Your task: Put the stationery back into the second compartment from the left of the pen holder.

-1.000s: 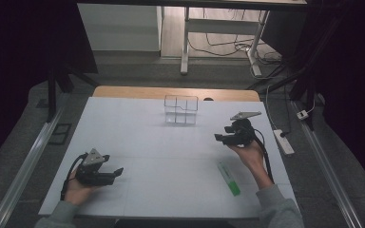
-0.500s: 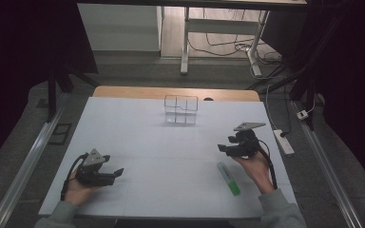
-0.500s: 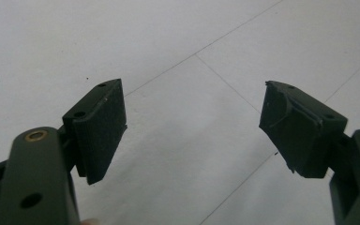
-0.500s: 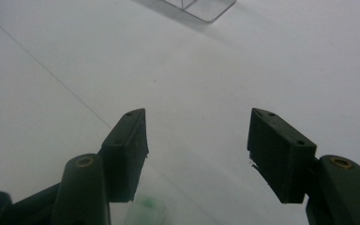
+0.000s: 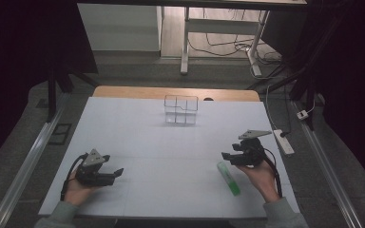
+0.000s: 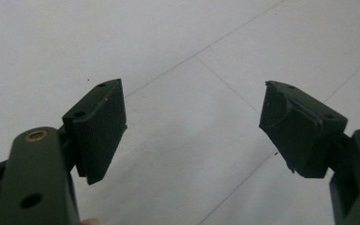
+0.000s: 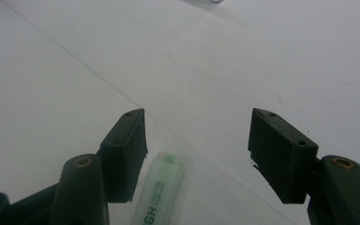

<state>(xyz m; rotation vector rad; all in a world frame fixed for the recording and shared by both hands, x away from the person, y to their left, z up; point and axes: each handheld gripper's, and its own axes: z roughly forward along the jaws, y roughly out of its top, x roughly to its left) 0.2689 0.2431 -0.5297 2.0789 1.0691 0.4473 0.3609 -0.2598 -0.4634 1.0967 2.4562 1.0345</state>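
Green and pale, the highlighter [image 5: 229, 177] lay flat on the white worktop [image 5: 171, 147], just below your right tongs [image 5: 226, 156] and close beside your right hand [image 5: 262, 173]. In the right gripper view its capped end [image 7: 161, 185] sat near the left jaw, off to that side of the gap and not between the pads. Those tongs were spread wide and pinched nothing.

You were at the approach step, I judge: lined up over the highlighter but not yet down on it. The next move called for shifting the right tongs sideways until the barrel lay centred in the gap, lowering until the pads bracketed it, then closing across its narrow width.

Your right forearm came in from below with the tongs pointing leftward and slightly down. Your left tongs [image 5: 117, 173] rested low on the worktop well apart from the highlighter, also spread, with bare surface ahead of their pads [image 6: 101, 126]. A clear wire-edged organiser [image 5: 181, 109] stood far beyond both tongs.
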